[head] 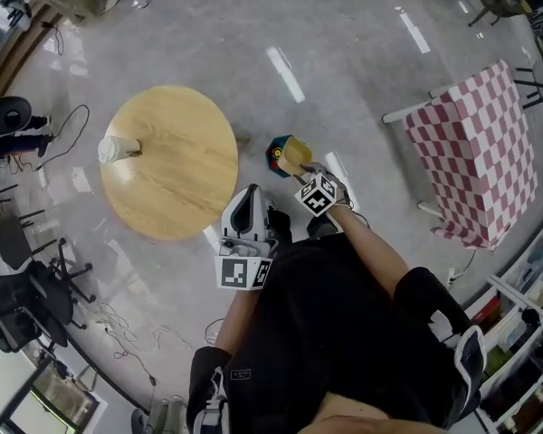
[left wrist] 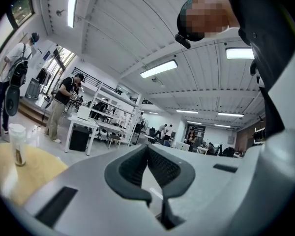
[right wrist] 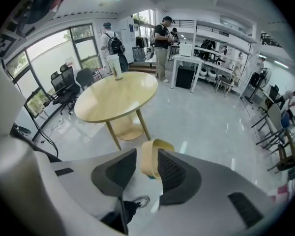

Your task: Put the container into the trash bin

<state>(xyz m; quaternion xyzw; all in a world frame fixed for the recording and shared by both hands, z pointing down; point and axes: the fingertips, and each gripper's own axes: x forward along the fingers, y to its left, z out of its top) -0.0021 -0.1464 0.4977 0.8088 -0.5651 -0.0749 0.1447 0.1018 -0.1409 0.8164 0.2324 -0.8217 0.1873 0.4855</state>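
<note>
A tan, flattened container (head: 290, 152) hangs over a small blue trash bin (head: 276, 150) on the floor beside the round table. My right gripper (head: 300, 170) points steeply down at it. In the right gripper view the container (right wrist: 149, 157) stands between the jaws of my right gripper (right wrist: 146, 169), against the right pad (right wrist: 170, 172), with a gap to the left pad; the jaws stand wide and do not press it. A sliver of blue bin shows under it. My left gripper (head: 246, 204) is held level near my waist, its jaws (left wrist: 147, 149) shut on nothing.
The round wooden table (head: 176, 165) carries a paper cup (head: 116, 148) near its far edge. A table with a red checked cloth (head: 484, 147) stands to the right. Office chairs (head: 18, 287) and floor cables lie at the left. People (right wrist: 162, 43) stand by desks beyond.
</note>
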